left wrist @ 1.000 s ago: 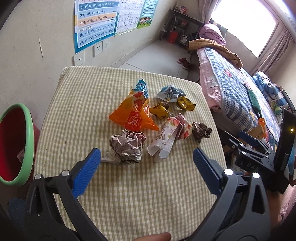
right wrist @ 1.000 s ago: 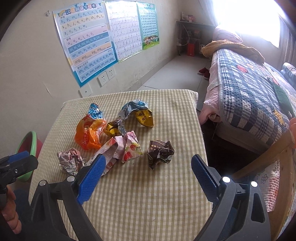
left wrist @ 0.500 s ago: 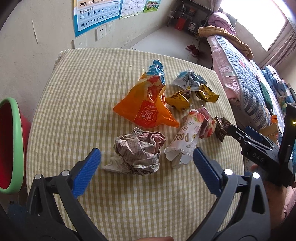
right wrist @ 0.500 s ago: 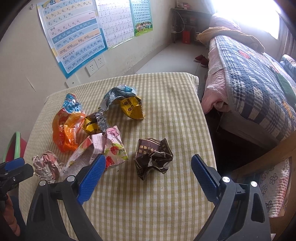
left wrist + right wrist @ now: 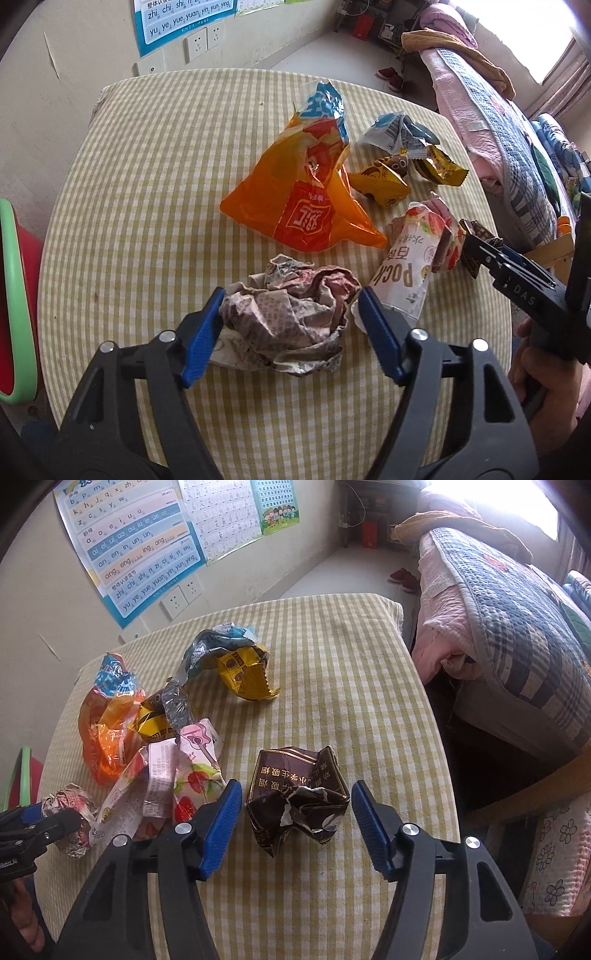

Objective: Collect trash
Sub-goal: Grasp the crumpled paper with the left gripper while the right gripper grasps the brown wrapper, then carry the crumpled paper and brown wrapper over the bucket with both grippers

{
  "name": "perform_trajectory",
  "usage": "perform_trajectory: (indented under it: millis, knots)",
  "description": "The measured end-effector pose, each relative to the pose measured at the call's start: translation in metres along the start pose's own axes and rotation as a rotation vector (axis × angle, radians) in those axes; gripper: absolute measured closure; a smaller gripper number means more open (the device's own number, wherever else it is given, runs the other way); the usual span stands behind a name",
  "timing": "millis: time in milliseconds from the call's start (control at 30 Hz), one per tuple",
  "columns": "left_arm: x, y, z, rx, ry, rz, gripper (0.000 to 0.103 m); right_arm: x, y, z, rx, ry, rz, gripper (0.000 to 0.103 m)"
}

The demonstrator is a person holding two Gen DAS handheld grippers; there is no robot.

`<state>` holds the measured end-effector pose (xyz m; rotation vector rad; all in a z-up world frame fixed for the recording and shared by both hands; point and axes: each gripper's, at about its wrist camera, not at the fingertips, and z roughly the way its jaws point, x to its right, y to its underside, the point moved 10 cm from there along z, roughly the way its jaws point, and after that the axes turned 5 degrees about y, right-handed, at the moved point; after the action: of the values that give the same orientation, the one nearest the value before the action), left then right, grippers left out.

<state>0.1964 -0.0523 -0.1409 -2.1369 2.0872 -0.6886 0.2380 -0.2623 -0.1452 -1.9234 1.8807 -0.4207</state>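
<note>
Left gripper (image 5: 290, 321): lower centre of the left wrist view; jaws closing, about half open. The crumpled paper ball (image 5: 291, 317) sits between the blue pads. The left pad appears to touch the paper's edge; the right pad is just beside it. No firm squeeze visible.
Right gripper (image 5: 295, 812): lower centre of the right wrist view; jaws closing, about half open. The crushed brown pack (image 5: 297, 801) lies between the pads with a narrow gap on each side. Not gripped.
Right gripper, second sighting: seen at the right edge of the left wrist view, held by a hand (image 5: 543, 391), its tips at the brown pack.
Table (image 5: 147, 184): covered in yellow-and-white checked cloth; fills the middle of both views.
Orange bag (image 5: 295, 192): centre of the left wrist view, above the paper ball, lying flat.
Pink-and-white snack packet (image 5: 410, 258): right of centre in the left wrist view, just beside the paper ball and the orange bag.
Yellow wrappers (image 5: 384, 177): upper right of centre, beside a blue-grey wrapper (image 5: 395, 133).
Red bin with green rim (image 5: 14, 295): left edge of the left wrist view, beside the table.
Bed (image 5: 498, 609): right side of the right wrist view, plaid quilt on top.
</note>
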Motion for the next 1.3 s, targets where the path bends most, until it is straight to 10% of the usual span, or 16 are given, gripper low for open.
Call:
perform_trajectory:
  millis: [400, 1300]
  knots:
    - [0.004, 0.006, 0.001, -0.021, 0.053, -0.021, 0.061, -0.005, 0.003, -0.004, 0.010, 0.005, -0.025, 0.054]
    - [-0.020, 0.009, -0.111, 0.180, 0.079, -0.069, 0.062, -0.077, -0.006, -0.102, 0.147, -0.042, -0.121, 0.054]
